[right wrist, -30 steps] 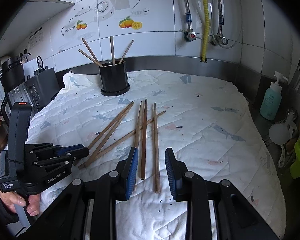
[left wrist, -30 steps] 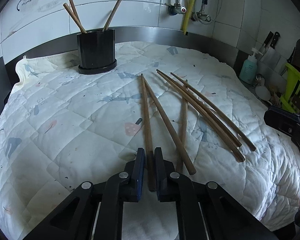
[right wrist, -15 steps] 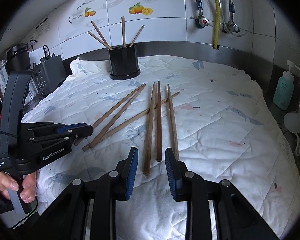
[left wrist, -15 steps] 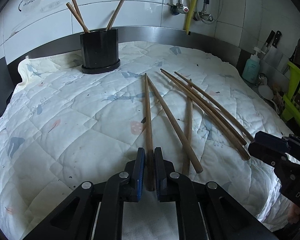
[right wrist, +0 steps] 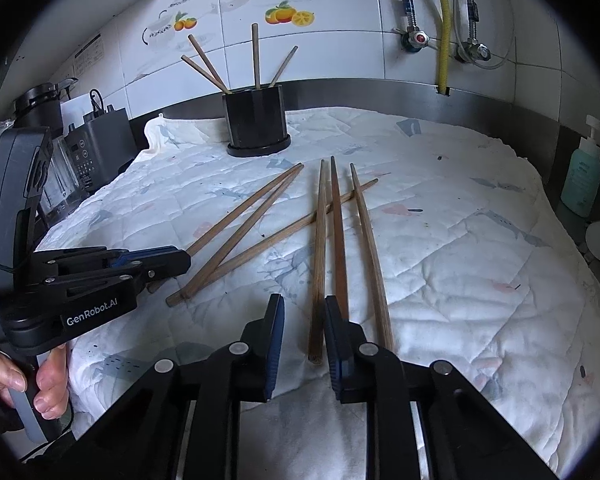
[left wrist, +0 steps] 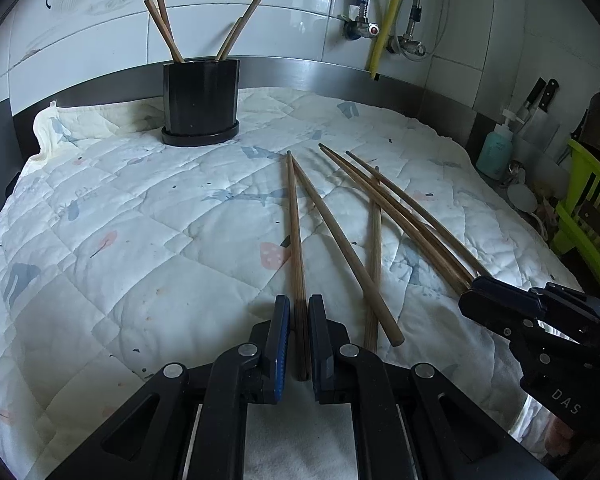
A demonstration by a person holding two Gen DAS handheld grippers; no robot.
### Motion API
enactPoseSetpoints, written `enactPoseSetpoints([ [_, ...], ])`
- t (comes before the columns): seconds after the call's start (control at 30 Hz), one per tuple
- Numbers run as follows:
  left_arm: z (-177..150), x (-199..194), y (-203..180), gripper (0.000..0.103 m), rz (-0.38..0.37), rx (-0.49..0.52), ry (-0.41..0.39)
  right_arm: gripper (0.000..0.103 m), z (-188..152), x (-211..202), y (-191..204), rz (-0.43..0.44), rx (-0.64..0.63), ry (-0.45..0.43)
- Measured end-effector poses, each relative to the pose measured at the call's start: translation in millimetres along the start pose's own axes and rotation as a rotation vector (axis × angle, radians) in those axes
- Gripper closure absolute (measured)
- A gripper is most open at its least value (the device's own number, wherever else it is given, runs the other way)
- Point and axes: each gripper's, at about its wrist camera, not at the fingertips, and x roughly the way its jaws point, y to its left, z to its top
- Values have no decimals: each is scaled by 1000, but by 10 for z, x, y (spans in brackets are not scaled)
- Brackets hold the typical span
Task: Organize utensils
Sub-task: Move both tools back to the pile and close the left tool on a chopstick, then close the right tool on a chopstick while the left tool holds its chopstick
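Several wooden chopsticks lie loose on a white quilted cloth (left wrist: 120,248). My left gripper (left wrist: 299,312) is shut on the near end of one chopstick (left wrist: 294,224), which lies on the cloth pointing away. My right gripper (right wrist: 302,312) is open, its jaws straddling the near end of another chopstick (right wrist: 319,248); two more lie just right of it. A black holder (left wrist: 200,100) with several chopsticks upright in it stands at the back; it also shows in the right wrist view (right wrist: 256,120). Each gripper shows in the other's view.
A teal soap bottle (left wrist: 496,152), knives and a green rack (left wrist: 588,216) stand at the right edge. A black appliance (right wrist: 100,144) stands left of the cloth. Pipes and a tiled wall run behind the steel backsplash.
Both grippers have moved forward over the cloth toward the chopsticks. The right gripper now straddles a chopstick end. The left stays shut on its chopstick.
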Motion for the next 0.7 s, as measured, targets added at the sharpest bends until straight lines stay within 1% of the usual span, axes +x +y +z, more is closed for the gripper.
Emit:
enactPoseSetpoints([
  [0.2,-5,-15,41,93,-31,-22,-1,82,-12,76,-21,-7,10,26],
  [0.3,-10,-19,66,93,-43,-35,-2,83,-22,69,-18,-12,7,21],
  [0.5,4,0,14,93,-23,-26,-3,91,-37,91,49,-57,-37,-2],
  [0.7,18,20,-39,96,4,-4,-3,93,-26,77,48,-63,-38,-9],
])
